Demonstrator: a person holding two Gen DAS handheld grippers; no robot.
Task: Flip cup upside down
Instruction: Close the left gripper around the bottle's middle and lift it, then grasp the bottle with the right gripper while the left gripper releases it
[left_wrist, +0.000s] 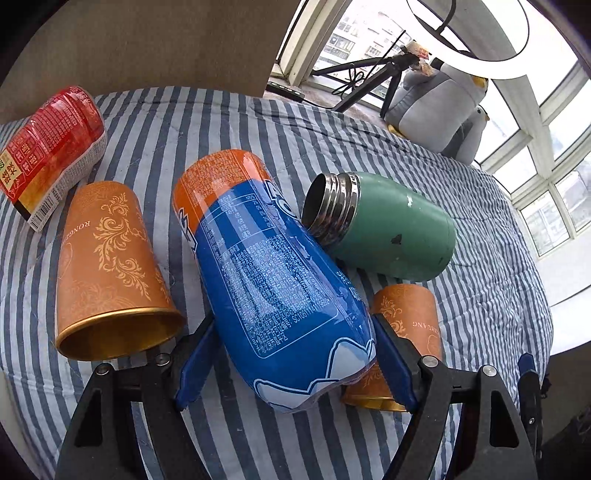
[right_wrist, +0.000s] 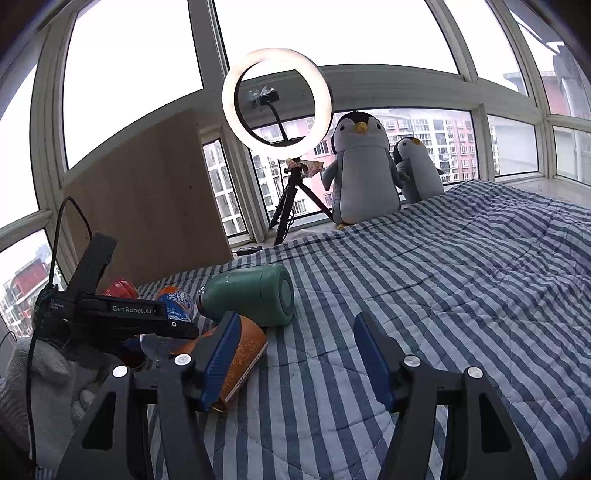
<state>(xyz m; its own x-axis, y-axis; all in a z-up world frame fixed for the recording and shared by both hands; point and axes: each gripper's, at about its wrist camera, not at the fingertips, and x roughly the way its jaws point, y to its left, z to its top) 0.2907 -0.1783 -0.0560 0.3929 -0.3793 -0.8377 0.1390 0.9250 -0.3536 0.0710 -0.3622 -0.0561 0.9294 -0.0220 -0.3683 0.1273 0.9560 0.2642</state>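
A blue and orange plastic cup (left_wrist: 266, 266) lies tilted between the fingers of my left gripper (left_wrist: 292, 322), orange base away from me. Both blue pads touch its sides, so the gripper is shut on it. The cup leans over the mouth of a green steel flask (left_wrist: 388, 225). In the right wrist view the same cup (right_wrist: 179, 304) shows behind the left gripper (right_wrist: 110, 310), which a gloved hand (right_wrist: 44, 387) holds. My right gripper (right_wrist: 295, 317) stands open over the striped bedcover (right_wrist: 424, 295) with nothing between its fingers.
Two orange paper cups lie on their sides, one on the left (left_wrist: 110, 266) and one on the right (left_wrist: 406, 321). A red cup (left_wrist: 51, 147) lies at the far left. Plush penguins (right_wrist: 364, 166), a ring light (right_wrist: 277, 101) and a wooden board (right_wrist: 147, 203) stand by the windows.
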